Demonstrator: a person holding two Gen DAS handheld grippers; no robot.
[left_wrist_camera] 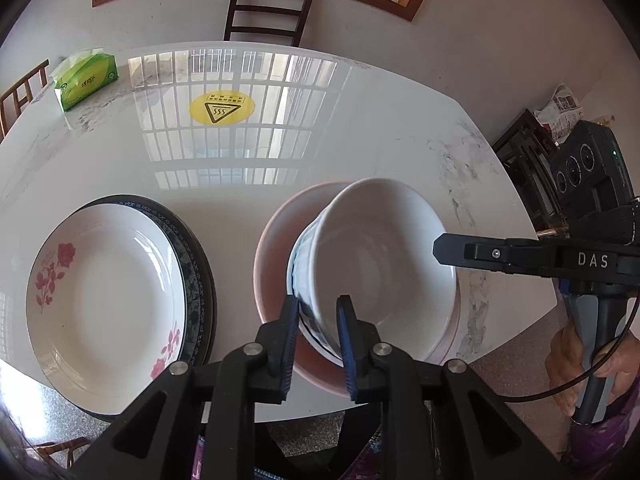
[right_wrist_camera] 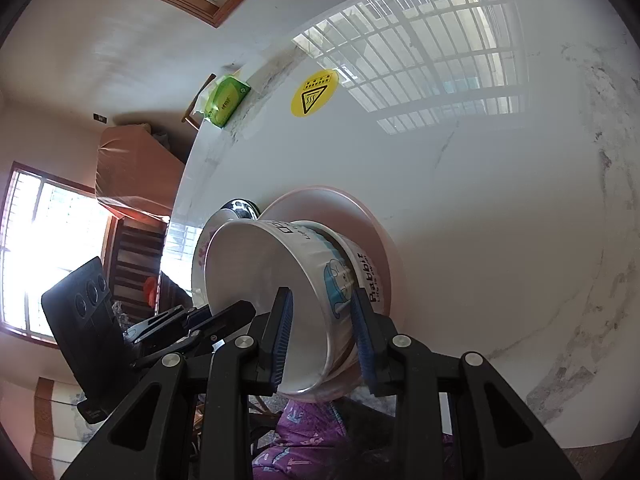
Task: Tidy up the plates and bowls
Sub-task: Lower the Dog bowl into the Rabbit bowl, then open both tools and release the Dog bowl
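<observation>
A white marble-patterned table (left_wrist_camera: 360, 128) fills most of both views, with window bars mirrored in its glossy top. Toward its left near edge, a white plate with pink flowers (left_wrist_camera: 108, 304) is stacked on a dark blue-patterned plate (left_wrist_camera: 196, 276). To the right of that stack, near the table's front edge, a pink bowl (left_wrist_camera: 276, 248) is seen, and a white bowl (left_wrist_camera: 380, 256) printed with a blue cartoon and lettering is set tilted inside it.

The near rim of the white bowl is straddled by the left gripper (left_wrist_camera: 319, 344), one blue pad (left_wrist_camera: 292, 340) outside the wall and one inside; the gap is narrow, and the wall appears pinched between the pads. In the right wrist view, the other side of the same bowl's wall is bracketed by the right gripper (right_wrist_camera: 322, 340), also with a narrow gap; the pads lie close against the wall, though firm pressure cannot be confirmed. A hand (left_wrist_camera: 576, 364) is seen on that gripper's handle.

Farther back on the table, a yellow round warning sticker (left_wrist_camera: 222, 109) is stuck near the middle, and a green tissue pack (left_wrist_camera: 86, 80) is placed at the far left corner.
</observation>
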